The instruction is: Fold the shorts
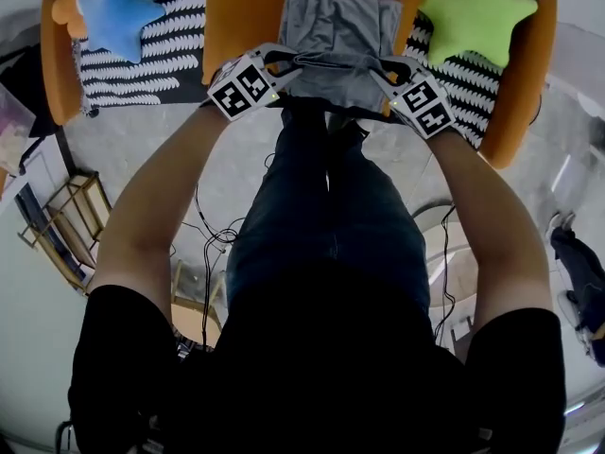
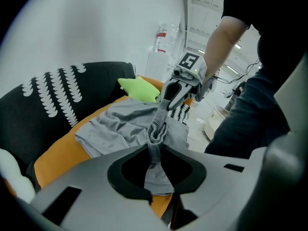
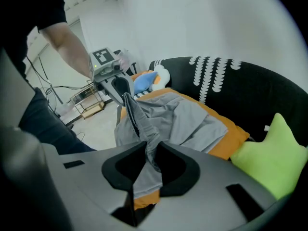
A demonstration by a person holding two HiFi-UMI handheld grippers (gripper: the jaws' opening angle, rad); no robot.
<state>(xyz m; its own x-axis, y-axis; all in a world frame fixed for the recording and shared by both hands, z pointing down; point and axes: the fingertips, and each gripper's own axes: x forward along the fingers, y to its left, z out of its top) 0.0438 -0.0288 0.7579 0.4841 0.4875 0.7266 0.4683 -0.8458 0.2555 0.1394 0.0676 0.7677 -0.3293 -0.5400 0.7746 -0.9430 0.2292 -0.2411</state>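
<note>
The sofa (image 1: 142, 55) stretches beyond both grippers, a curved black shell under a cover printed with white fern-like fronds. Its seat is a smooth orange cushion (image 1: 246, 8) that lies directly ahead of the jaws.

On that cushion, in front of and between the two grippers, lie the shorts (image 1: 331, 26). They are thin, matte grey fabric, softly creased, with a ribbed elastic waistband. The long axis runs away from the grippers toward the sofa back. The waistband is the near end, lifted and drawn into a taut, bunched strip from one gripper to the other, and the legs lie flat on the cushion beyond it.

A plush lime-green star pillow (image 1: 473, 12) sits beyond the right gripper and to its outer side. A blue star pillow (image 1: 118, 17) of the same plump five-pointed shape sits beyond and outside the left gripper.

The left gripper (image 2: 155, 143) is clamped on the left end of the waistband, with gathered cloth pinched between its dark pads and a flap hanging below them. The right gripper (image 3: 149, 150) is clamped on the other end in the same way. Both point down and forward at the cushion's near edge.
</note>
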